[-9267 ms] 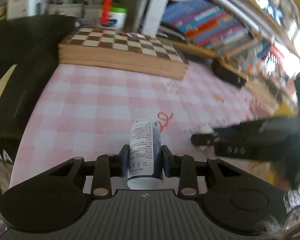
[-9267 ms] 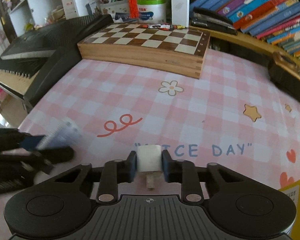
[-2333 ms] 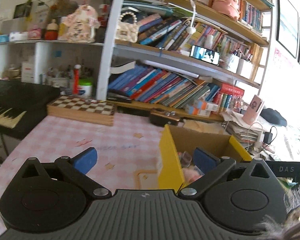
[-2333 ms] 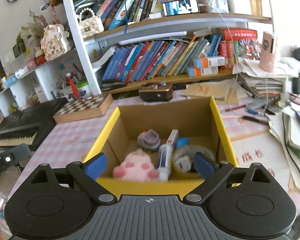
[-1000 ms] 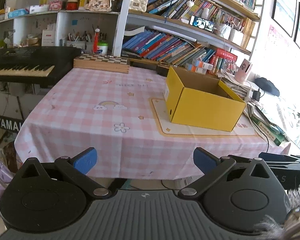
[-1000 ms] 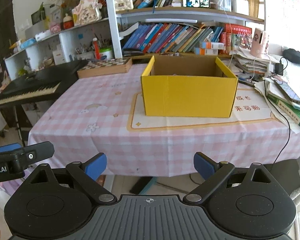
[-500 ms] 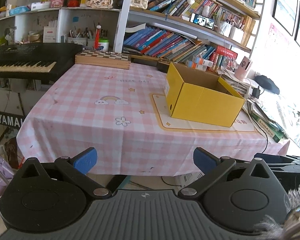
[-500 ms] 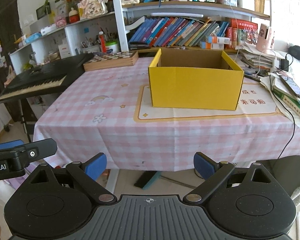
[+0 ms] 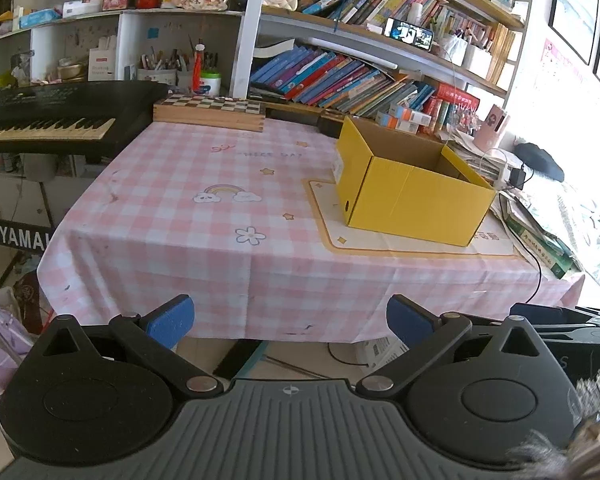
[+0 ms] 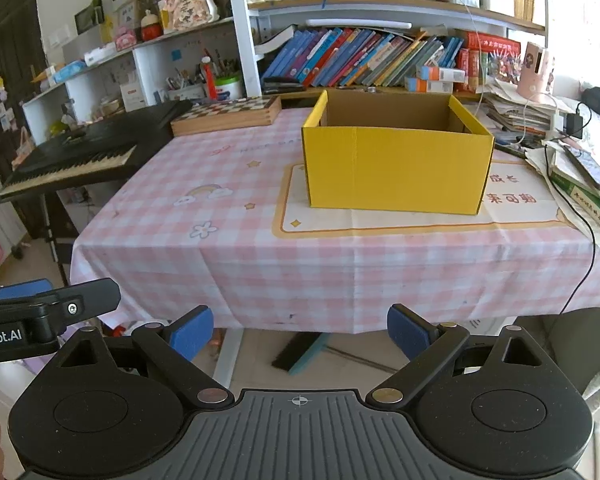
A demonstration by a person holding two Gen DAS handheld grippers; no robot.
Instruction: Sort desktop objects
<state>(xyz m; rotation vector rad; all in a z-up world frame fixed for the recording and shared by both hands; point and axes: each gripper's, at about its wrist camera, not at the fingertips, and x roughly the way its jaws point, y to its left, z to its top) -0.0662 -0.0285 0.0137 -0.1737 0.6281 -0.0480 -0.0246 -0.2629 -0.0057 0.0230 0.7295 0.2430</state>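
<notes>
Pulled back from the table (image 9: 160,248) since 2.3 s ago; then right over the yellow box (image 10: 396,168), now off the near edge with floor visible below. Slightly farther out than 0.5 s ago too.

Left gripper (image 9: 290,320): jaws wide apart, nothing between the blue pads (image 9: 170,320). Right gripper (image 10: 300,330): same, spread wide, empty. Bottle and small white item clamped 9.3 s ago gone from both.

Yellow box: open-top cardboard, brown inside, sitting on a cream mat (image 10: 380,224) right of centre on the pink checked cloth. Contents hidden by the front wall from both views.

Chessboard (image 9: 210,110) behind the box to its left at the far edge. Keyboard (image 9: 44,120) further left of the box, off the table. Bookshelf (image 10: 360,60) behind the box. Cloth around the box bare of loose items.
</notes>
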